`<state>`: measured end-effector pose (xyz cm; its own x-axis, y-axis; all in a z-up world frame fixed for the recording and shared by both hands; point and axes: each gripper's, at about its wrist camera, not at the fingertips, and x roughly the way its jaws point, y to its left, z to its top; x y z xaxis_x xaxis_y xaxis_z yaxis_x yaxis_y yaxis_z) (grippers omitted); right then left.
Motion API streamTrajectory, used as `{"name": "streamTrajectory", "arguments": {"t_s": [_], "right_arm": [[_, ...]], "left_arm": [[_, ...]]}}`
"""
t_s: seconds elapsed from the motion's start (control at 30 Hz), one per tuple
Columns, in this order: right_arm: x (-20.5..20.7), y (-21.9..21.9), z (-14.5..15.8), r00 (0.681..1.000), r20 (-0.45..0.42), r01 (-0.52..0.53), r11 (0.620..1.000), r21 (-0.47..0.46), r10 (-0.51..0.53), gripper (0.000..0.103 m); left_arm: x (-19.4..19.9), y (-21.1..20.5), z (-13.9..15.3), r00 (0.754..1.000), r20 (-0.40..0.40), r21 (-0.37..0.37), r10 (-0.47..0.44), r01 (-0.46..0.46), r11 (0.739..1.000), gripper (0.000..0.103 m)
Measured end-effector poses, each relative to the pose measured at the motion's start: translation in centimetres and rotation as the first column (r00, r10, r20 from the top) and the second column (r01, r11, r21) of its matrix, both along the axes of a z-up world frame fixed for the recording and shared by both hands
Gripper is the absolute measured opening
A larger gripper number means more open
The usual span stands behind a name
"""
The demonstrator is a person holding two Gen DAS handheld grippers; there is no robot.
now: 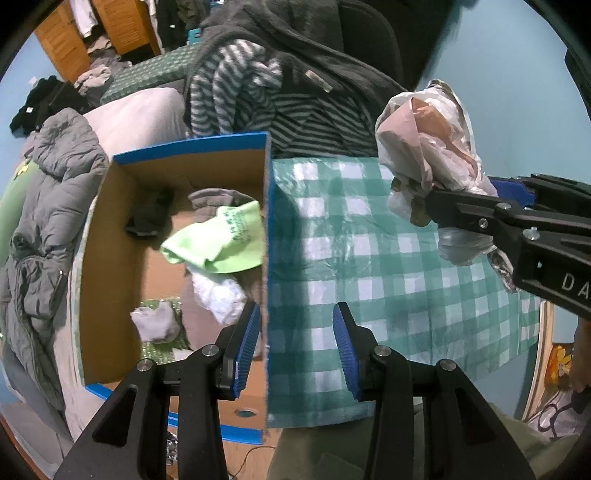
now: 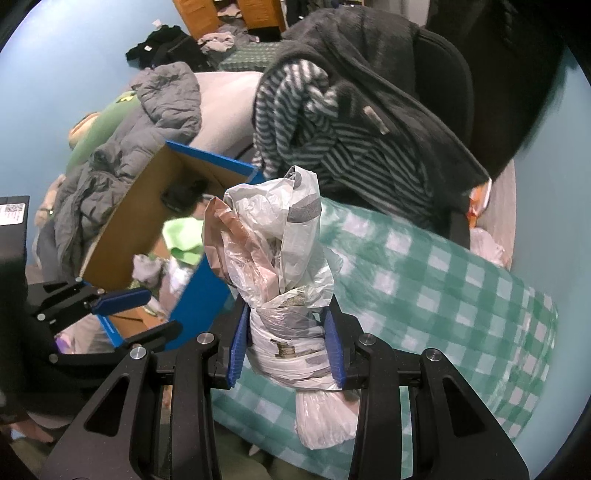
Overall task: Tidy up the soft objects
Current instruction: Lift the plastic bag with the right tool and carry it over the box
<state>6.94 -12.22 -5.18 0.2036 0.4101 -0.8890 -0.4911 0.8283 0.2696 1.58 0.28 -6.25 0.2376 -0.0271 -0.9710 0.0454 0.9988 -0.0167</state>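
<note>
A cardboard box [image 1: 99, 236] with blue edges stands left of a green checked cloth [image 1: 369, 277]. Inside lie a light green cloth [image 1: 218, 240], a dark garment [image 1: 147, 218], a white bag [image 1: 218, 291] and a grey bundle [image 1: 155, 325]. My left gripper [image 1: 295, 343] is open and empty, its fingers astride the box's right wall. My right gripper [image 2: 288, 347] is shut on a bundle of crumpled plastic bags [image 2: 280, 258] and holds it above the cloth, right of the box [image 2: 147, 221]. The bundle also shows in the left wrist view [image 1: 424, 147].
A striped sweater [image 1: 240, 96] and a dark fleece [image 1: 314, 55] hang over a chair behind the cloth. A grey puffer jacket [image 1: 48, 206] lies left of the box. Wooden furniture [image 1: 110, 29] and clothes piles stand at the back.
</note>
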Motion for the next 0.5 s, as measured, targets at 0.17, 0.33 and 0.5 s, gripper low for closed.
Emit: {"name": "streamTrajectory", "arguments": {"t_s": [0.17, 0.33, 0.5], "right_arm": [[0.4, 2.4, 0.5, 0.999, 0.007, -0.036, 0.999, 0.014, 0.036, 0.036], [0.7, 5.1, 1.0, 0.997, 0.015, -0.076, 0.997, 0.032, 0.075, 0.036], [1.0, 7.9, 1.2, 0.994, 0.014, -0.113, 0.992, 0.050, 0.112, 0.036]], "left_arm": [[0.1, 2.4, 0.6, 0.999, 0.014, -0.001, 0.043, -0.043, 0.999, 0.042], [-0.1, 5.1, 1.2, 0.995, 0.025, 0.009, 0.092, -0.092, 0.996, 0.042], [-0.4, 7.7, 1.2, 0.989, 0.028, 0.013, 0.144, -0.144, 0.989, 0.042]]}}
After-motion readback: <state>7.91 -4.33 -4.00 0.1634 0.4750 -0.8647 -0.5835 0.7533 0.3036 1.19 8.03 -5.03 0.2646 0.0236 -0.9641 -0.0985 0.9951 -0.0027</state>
